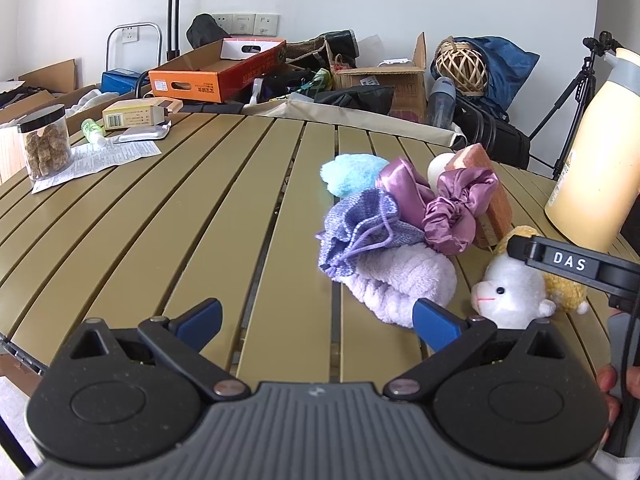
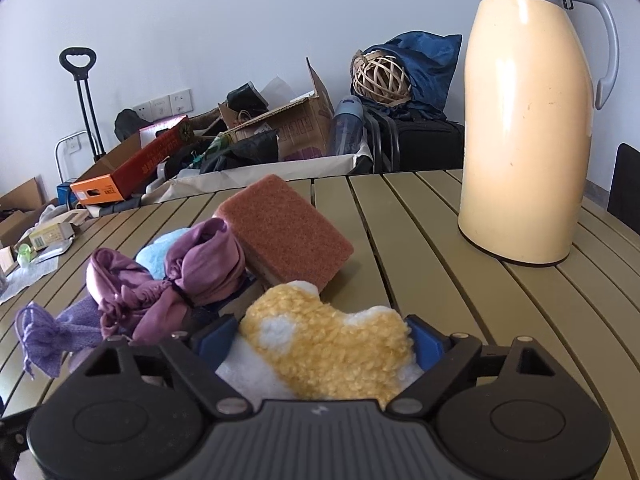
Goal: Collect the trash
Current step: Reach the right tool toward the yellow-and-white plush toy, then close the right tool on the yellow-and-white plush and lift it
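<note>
A heap of soft things lies on the slatted olive table (image 1: 200, 220): a lavender drawstring pouch (image 1: 360, 224), a purple satin scrunchie (image 1: 456, 208), a light blue fluffy piece (image 1: 352, 174), a pale lilac fleece roll (image 1: 404, 280) and a brown-topped sponge (image 1: 488, 184). My left gripper (image 1: 316, 312) is open over bare slats, its right finger touching the fleece roll. A white and yellow plush toy (image 2: 328, 344) fills the gap of my right gripper (image 2: 320, 336), both blue pads against it. The left wrist view shows that toy (image 1: 508, 288) resting on the table under the right gripper's finger (image 1: 560, 260).
A tall cream thermos (image 2: 524, 120) stands at the table's right. At the far left are a snack jar (image 1: 44, 142), a printed leaflet (image 1: 100, 160), a green bottle (image 1: 93, 130) and a small carton (image 1: 132, 114). Boxes and bags crowd the floor behind.
</note>
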### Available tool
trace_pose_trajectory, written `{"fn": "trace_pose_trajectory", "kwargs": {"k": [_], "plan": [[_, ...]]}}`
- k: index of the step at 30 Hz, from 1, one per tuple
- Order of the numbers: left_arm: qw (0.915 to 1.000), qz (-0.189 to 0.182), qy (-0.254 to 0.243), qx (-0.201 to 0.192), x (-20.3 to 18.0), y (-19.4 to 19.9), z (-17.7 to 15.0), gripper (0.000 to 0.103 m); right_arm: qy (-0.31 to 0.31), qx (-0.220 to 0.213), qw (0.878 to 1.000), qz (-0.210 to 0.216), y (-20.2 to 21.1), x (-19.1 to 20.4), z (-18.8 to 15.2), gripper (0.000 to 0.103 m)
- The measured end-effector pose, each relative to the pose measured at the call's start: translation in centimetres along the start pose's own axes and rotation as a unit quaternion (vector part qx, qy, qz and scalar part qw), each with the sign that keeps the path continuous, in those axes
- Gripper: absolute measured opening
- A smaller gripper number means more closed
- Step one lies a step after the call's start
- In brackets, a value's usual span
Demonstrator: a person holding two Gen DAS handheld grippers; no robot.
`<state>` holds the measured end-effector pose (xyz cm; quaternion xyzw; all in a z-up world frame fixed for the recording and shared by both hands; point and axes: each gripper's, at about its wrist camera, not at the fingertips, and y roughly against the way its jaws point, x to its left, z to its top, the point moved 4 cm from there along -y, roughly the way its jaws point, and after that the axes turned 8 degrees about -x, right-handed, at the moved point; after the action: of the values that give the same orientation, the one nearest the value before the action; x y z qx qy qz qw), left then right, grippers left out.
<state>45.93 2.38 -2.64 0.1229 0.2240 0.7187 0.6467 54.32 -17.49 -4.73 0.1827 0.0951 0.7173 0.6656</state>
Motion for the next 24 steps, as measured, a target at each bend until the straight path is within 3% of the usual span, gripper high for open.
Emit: {"fn": "trace_pose_trajectory", "kwargs": {"k": [5, 11, 19, 21, 24], "plan": [[1.0, -0.001, -0.003, -0.001, -0.2, 0.0, 0.0, 0.103, -0.009, -0.001, 1.0, 0.008, 0.9, -0.5, 0.2, 0.086], [1.0, 0.004, -0.002, -0.005, 0.7, 0.7, 0.0, 0.103, -0.027, -0.02, 0.999, -0.003, 3.6, 0.0, 0.6, 0.097], [0.9998, 0.017, 0.007, -0.011, 3.4, 1.8, 0.0, 0.103, -0.015, 0.007, 1.0, -0.007, 3.7, 3.7, -1.6, 0.079], [0.9997, 0.021, 0.011, -0.011, 4.1, 2.0, 0.0, 0.103, -0.026, 0.018, 0.999, -0.003, 3.3, 4.3, -2.4, 0.065], [0.9994, 0.024, 0.022, -0.011, 5.2, 2.3, 0.0, 0.103, -0.033, 0.019, 0.999, -0.005, 2.7, 5.0, -3.1, 0.062]]}}
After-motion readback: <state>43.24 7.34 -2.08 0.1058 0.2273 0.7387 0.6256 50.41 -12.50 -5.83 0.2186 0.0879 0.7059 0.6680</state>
